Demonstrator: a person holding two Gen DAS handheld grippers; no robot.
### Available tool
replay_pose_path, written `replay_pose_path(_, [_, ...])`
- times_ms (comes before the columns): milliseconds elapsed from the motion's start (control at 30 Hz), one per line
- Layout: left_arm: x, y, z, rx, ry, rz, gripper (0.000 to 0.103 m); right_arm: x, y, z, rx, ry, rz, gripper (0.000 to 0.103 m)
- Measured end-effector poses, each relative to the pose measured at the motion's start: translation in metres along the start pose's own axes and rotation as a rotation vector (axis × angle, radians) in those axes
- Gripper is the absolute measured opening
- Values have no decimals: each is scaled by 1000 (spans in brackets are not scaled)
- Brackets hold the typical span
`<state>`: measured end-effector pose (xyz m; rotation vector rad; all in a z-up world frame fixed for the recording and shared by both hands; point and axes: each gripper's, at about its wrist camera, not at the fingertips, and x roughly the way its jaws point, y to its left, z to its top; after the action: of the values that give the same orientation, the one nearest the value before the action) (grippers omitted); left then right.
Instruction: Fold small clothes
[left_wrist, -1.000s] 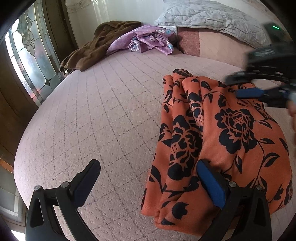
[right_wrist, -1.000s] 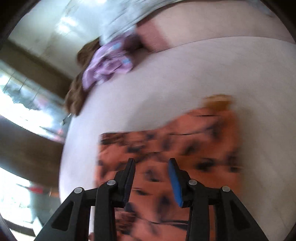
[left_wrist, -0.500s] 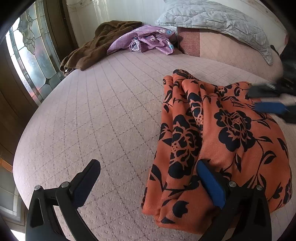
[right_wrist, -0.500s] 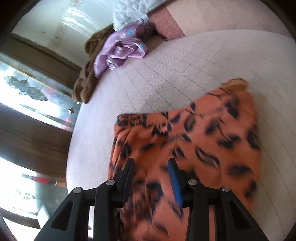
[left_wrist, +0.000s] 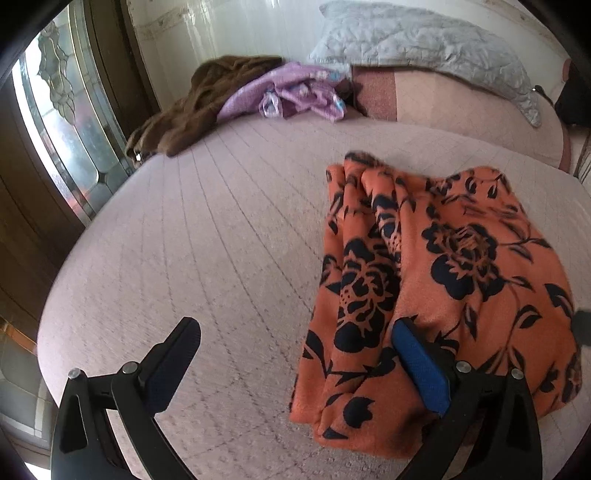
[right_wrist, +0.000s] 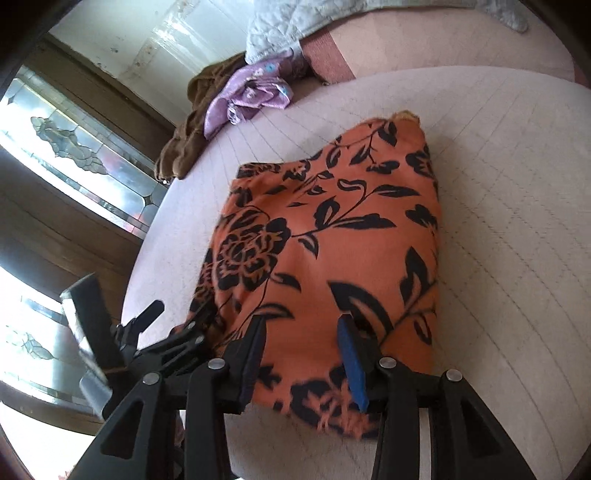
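An orange garment with a black flower print (left_wrist: 436, 280) lies folded on the pink quilted bed (left_wrist: 221, 236). It also shows in the right wrist view (right_wrist: 332, 236). My left gripper (left_wrist: 295, 354) is open wide at the garment's near left edge, its right finger over the cloth, nothing between its jaws. My right gripper (right_wrist: 303, 354) is open, low over the garment's near edge, holding nothing. The left gripper's body shows at the left of the right wrist view (right_wrist: 162, 339).
A brown garment (left_wrist: 192, 107) and a purple garment (left_wrist: 284, 96) lie heaped at the far side of the bed. A grey quilted pillow (left_wrist: 417, 44) rests on a pink bolster (left_wrist: 461, 107). A wooden door with leaded glass (left_wrist: 62, 122) stands at the left.
My right gripper has moved from the garment's far side back to its near edge, leaving the left wrist view. The left gripper has hardly moved.
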<state>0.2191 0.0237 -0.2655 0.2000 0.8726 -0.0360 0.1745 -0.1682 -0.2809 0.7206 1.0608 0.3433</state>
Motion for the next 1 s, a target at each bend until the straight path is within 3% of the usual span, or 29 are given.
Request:
replay_pose_path(100, [-20, 7, 2, -24, -75, -7, 103, -9, -4, -17, -22, -6, -15, 52])
replay_pose_path(300, [12, -5, -1, -11, 57, 9, 103, 0, -14, -27, -34, 7, -17, 52])
replay_pose_path(400, [-2, -8, 3, -9, -8, -10, 103, -15, -15, -19, -12, 21, 25, 52])
replay_pose_path(500, [-19, -9, 8, -41, -72, -61, 103, -41, -24, -17, -12, -67, 26, 60])
replay_pose_path(700, [-42, -18, 13, -46, -170, -86, 103, -74, -40, -32, -35, -203, 27, 60])
replay_pose_path(1000, [-49, -32, 15, -3, -205, -81, 103, -65, -45, -33, -40, -185, 41, 60])
